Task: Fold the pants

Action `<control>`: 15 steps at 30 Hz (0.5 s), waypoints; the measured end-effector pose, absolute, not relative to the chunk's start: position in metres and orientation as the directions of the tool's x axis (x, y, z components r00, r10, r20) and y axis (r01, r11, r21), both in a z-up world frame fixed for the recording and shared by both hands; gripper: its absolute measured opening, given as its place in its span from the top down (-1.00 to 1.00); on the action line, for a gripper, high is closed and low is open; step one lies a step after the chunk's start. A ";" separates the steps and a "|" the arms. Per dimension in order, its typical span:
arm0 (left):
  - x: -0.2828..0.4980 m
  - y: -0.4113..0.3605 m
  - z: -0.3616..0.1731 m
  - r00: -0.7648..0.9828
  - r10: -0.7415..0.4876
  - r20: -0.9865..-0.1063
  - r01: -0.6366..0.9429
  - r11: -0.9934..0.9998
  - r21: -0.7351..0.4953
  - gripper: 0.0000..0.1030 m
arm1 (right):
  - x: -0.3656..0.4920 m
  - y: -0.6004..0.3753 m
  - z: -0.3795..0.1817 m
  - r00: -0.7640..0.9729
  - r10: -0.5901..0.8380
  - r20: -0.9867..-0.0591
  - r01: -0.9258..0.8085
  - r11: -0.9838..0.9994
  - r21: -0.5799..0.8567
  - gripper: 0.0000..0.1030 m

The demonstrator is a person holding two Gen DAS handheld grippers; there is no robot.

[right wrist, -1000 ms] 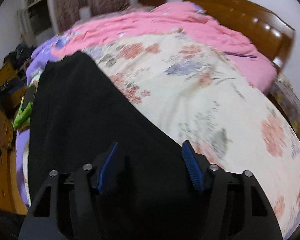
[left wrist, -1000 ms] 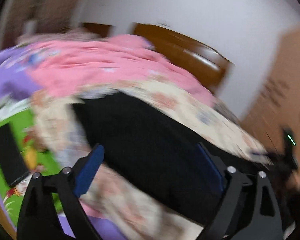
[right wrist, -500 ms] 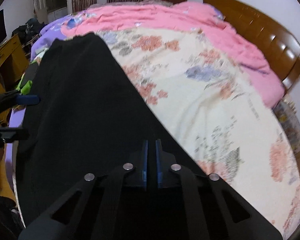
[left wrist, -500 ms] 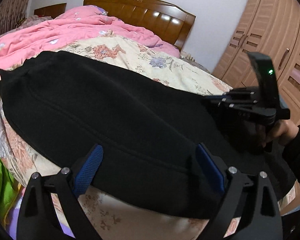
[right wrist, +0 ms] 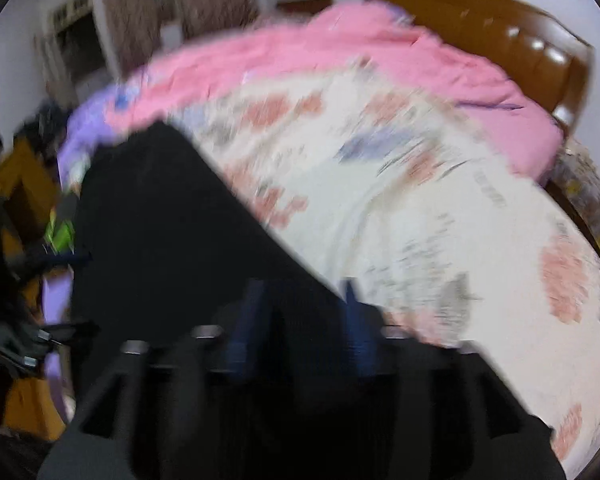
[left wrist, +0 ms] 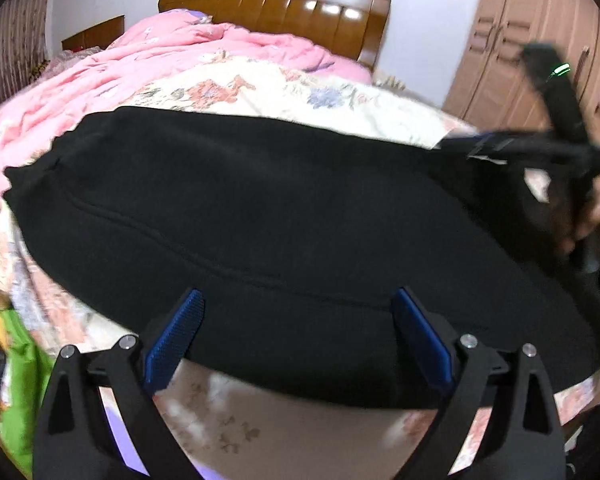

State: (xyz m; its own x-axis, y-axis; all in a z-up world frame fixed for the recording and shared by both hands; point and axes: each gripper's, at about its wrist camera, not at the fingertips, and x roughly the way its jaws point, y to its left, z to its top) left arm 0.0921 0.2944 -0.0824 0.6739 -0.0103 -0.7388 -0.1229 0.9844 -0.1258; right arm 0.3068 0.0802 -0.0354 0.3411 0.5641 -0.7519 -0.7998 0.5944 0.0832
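The black pants (left wrist: pixel 260 208) lie flat across a floral cream quilt (left wrist: pixel 260 84) on the bed. My left gripper (left wrist: pixel 296 332) is open, its blue pads straddling the near edge of the pants. My right gripper (right wrist: pixel 302 312) is open over the other end of the pants (right wrist: pixel 172 220), in a blurred view. It also shows in the left wrist view (left wrist: pixel 500 148), at the far right end of the pants.
A pink duvet (left wrist: pixel 148 52) and wooden headboard (left wrist: pixel 276 8) lie beyond. A brown wardrobe (left wrist: pixel 540 40) stands at right. Green and purple bedding (left wrist: pixel 4 352) hangs at the near left edge. A cluttered yellow desk (right wrist: pixel 16 184) stands left of the bed.
My right gripper was open, shut on the pants' end half a second ago, and has opened again. My left gripper swung round and now faces the pants' edge, staying open.
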 end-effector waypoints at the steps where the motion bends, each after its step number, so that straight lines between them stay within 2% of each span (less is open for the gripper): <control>1: 0.093 0.296 -0.082 0.664 0.009 -0.747 -0.139 0.984 -0.111 -0.86 | 0.306 0.064 -0.027 0.372 0.580 -0.725 -0.783 0.615 0.090 -0.32; 3: 0.092 0.303 -0.082 0.650 0.028 -0.760 -0.168 0.980 -0.108 -0.86 | 0.307 0.037 -0.019 0.427 0.567 -0.704 -0.744 0.663 0.083 -0.32; 6: 0.091 0.311 -0.083 0.638 0.024 -0.770 -0.189 0.974 -0.127 -0.86 | 0.307 0.004 -0.025 0.454 0.518 -0.724 -0.707 0.705 0.061 -0.32; 10: 0.092 0.302 -0.081 0.634 0.052 -0.772 -0.197 0.976 -0.097 -0.88 | 0.309 -0.014 -0.054 0.358 0.519 -0.776 -0.712 0.689 0.133 -0.31; 12: 0.092 0.297 -0.079 0.633 0.070 -0.771 -0.205 0.976 -0.080 -0.88 | 0.317 -0.018 -0.069 0.390 0.457 -0.800 -0.684 0.725 0.081 -0.26; 15: 0.088 0.294 -0.068 0.664 0.079 -0.743 -0.219 0.971 -0.092 -0.88 | 0.329 -0.031 -0.063 0.429 0.460 -0.777 -0.593 0.793 0.142 -0.16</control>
State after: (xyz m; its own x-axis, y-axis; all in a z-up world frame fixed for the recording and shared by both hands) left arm 0.0880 0.2937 -0.0678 0.6643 0.0789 -0.7433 -0.2185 0.9715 -0.0921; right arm 0.3288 -0.0313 -0.0633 0.4287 0.4604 -0.7773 -0.5930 0.7925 0.1423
